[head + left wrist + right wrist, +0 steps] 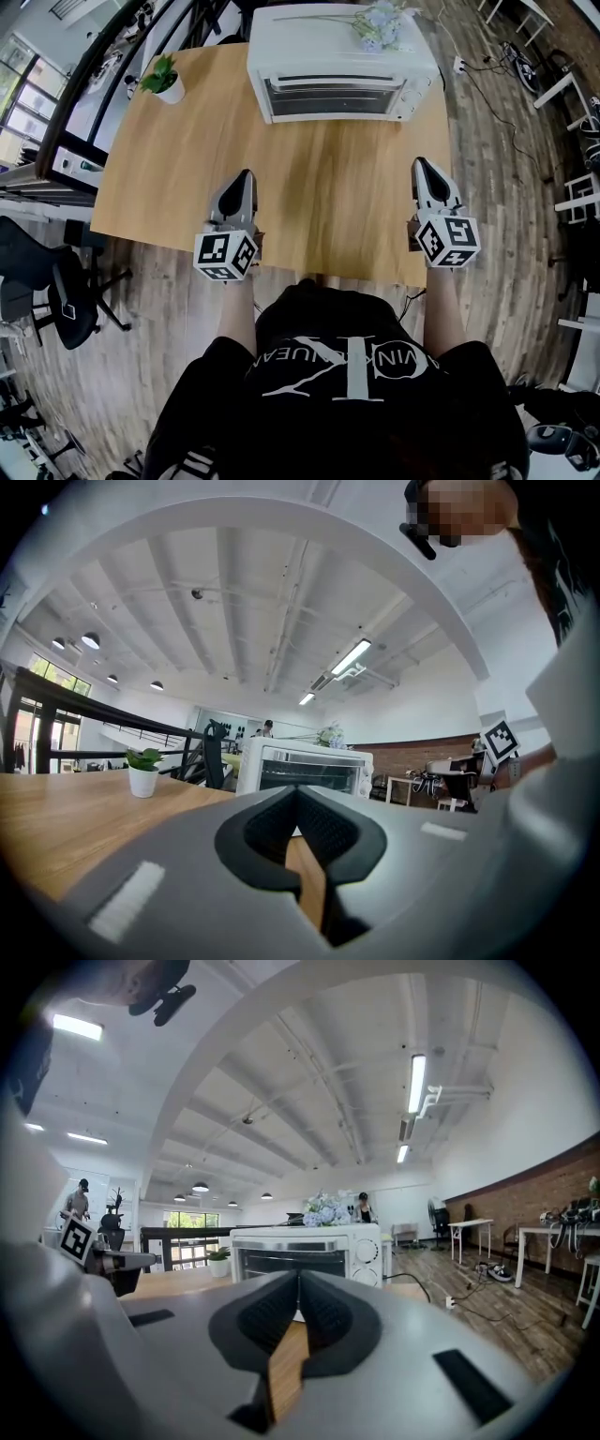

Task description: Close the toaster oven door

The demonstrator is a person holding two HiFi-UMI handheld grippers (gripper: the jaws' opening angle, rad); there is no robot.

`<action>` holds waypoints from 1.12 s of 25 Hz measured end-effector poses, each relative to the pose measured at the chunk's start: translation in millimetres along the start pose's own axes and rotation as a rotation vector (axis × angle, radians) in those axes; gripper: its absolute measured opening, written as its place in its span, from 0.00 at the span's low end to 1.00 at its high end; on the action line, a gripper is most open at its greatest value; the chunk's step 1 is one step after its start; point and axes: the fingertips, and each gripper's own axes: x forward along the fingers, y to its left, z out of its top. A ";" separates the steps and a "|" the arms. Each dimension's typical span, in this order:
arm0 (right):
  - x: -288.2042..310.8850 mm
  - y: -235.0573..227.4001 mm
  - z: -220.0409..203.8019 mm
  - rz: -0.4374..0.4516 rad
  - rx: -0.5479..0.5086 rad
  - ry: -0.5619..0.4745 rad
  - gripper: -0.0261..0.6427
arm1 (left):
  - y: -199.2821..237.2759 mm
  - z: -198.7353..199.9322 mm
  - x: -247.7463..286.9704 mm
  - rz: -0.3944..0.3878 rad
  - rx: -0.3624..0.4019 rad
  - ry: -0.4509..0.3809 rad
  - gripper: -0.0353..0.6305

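Your left gripper (pixel 245 176) and right gripper (pixel 419 164) hover over the near edge of the table (pixel 328 202), well apart, each with its jaws pressed together on nothing. The toaster oven (pixel 337 47) stands at the far edge towards the right corner, its door (pixel 328 97) upright and flush with the front. A potted plant (pixel 164 80) sits near the far left corner.

Open table (pixel 328 178) runs to the toaster oven (pixel 337 56); potted plant (pixel 165 81) flanks left.
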 end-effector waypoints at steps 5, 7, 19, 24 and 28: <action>-18.0 2.6 -3.6 0.028 -0.012 0.010 0.06 | -13.2 1.0 -17.3 0.028 0.007 -0.007 0.07; -25.8 2.5 -3.0 0.034 -0.018 0.010 0.06 | -19.2 2.7 -22.1 0.035 0.012 -0.010 0.07; -71.7 3.2 -8.6 0.055 -0.029 0.015 0.06 | -55.1 4.3 -58.7 0.061 0.036 -0.023 0.07; -84.1 11.8 -12.1 0.076 -0.030 0.016 0.06 | -60.9 2.4 -76.6 0.079 0.040 -0.022 0.07; -94.9 17.3 -14.5 0.088 -0.033 0.015 0.06 | -66.3 2.3 -89.6 0.089 0.043 -0.028 0.07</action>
